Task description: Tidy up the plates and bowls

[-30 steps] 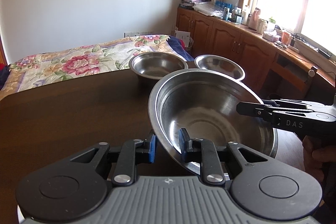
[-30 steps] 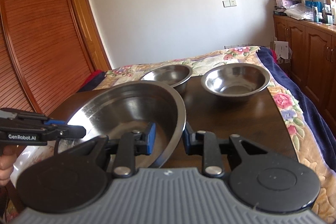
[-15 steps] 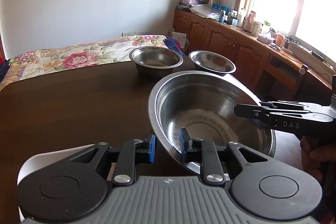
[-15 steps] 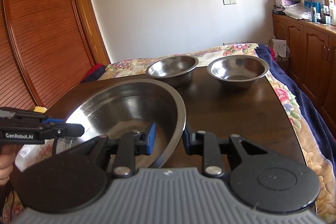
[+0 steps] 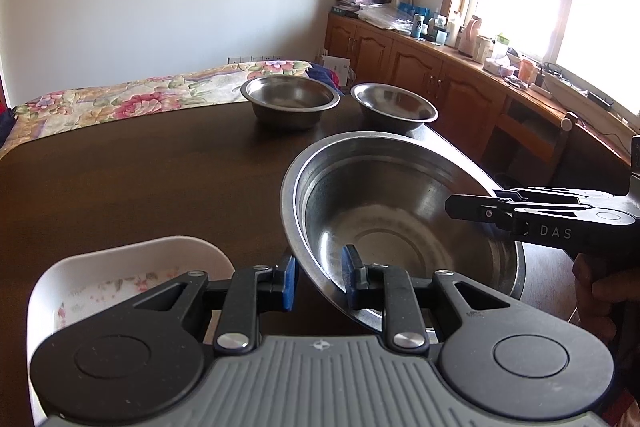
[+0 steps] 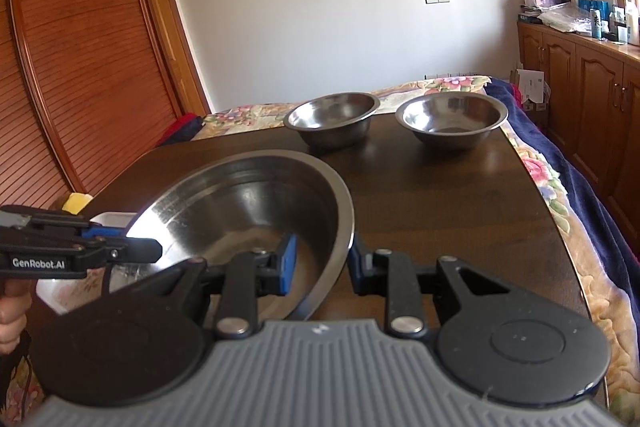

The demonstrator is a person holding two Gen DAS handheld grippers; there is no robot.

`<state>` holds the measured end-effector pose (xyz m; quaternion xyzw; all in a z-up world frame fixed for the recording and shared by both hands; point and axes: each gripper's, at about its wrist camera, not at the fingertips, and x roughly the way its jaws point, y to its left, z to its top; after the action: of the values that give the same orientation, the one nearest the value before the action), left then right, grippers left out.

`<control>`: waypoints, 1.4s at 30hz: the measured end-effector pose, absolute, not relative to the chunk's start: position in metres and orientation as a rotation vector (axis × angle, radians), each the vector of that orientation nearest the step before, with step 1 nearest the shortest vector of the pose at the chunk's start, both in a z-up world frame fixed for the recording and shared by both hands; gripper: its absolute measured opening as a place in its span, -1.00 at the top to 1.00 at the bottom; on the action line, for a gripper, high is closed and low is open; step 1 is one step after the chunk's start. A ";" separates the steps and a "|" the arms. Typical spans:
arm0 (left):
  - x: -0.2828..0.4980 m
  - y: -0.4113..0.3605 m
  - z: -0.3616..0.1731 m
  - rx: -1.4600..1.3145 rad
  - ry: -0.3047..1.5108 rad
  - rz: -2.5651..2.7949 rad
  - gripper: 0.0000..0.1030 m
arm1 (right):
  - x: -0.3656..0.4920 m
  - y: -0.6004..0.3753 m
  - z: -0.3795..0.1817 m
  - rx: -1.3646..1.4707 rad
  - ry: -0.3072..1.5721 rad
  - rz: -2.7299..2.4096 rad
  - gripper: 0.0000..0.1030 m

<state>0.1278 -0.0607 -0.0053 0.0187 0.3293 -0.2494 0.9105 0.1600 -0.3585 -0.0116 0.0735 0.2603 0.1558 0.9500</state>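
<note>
A: Over the near part of the dark table, what is being held?

B: A large steel basin. The left gripper has its blue-padded fingers clamped on the basin's near rim, one finger outside the wall and one inside. The right gripper grips the opposite rim the same way, one pad in the bowl and one outside.

A: Is the basin level?

B: No, it looks tilted, and whether its base touches the table I cannot tell.

A: What lies near the basin?

B: Just beside it on the left gripper's side, a white flowered dish sits on the table, partly hidden behind that gripper's body. Beyond the basin, at the table's far edge, two smaller steel bowls stand side by side, apart from each other: the left small bowl and the right small bowl.

A: Anything in the way between the basin and those bowls?

B: Only bare tabletop. Past the bowls is a bed with a floral cover, and wooden cabinets run beneath the window.
</note>
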 end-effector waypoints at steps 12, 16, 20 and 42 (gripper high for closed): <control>0.130 -0.062 -0.010 0.043 0.698 -0.516 0.51 | 0.161 -0.358 -0.016 0.154 0.546 0.318 0.42; 0.131 -0.063 -0.010 0.040 0.704 -0.517 0.48 | 0.161 -0.357 -0.018 0.154 0.547 0.321 0.42; 0.132 -0.064 -0.012 0.039 0.706 -0.518 0.46 | 0.159 -0.355 -0.019 0.145 0.544 0.322 0.41; 0.134 -0.043 0.004 0.025 0.658 -0.485 0.25 | 0.167 -0.369 0.009 0.102 0.461 0.311 0.25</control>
<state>0.1344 -0.0431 0.0043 0.0121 0.3198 -0.2357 0.9176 0.1672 -0.3688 0.0089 0.0502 0.2273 0.1535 0.9603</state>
